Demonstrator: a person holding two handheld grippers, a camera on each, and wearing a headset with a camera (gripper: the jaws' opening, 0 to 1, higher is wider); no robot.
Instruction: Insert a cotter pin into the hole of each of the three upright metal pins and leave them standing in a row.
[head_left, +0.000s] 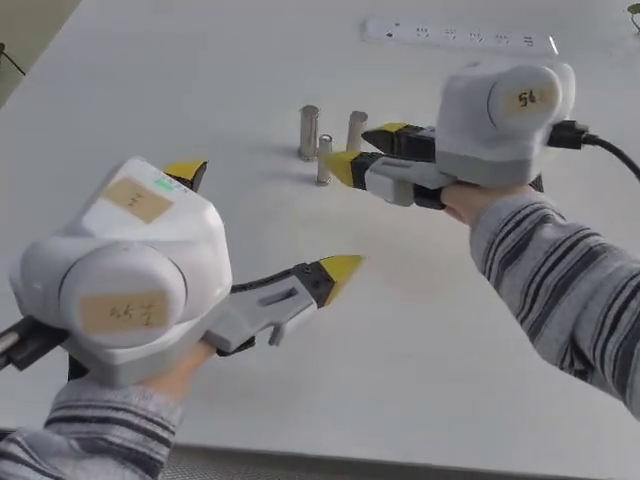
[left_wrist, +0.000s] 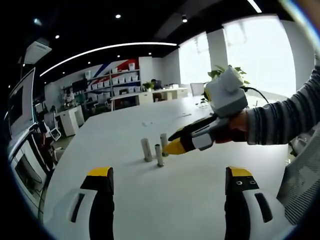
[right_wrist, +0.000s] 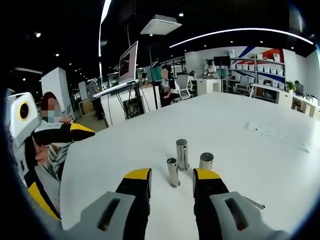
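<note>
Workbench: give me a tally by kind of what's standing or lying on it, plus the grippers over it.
Metal pins: 3
Power strip: 1
Grippers: 2, left gripper and right gripper
Total: 6

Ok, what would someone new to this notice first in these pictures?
Three upright metal pins stand clustered mid-table on the white workbench. The right gripper reaches in right beside them, jaws apart, while the left gripper hangs nearer the person with jaws spread wide. A white power strip lies near the far edge.
</note>
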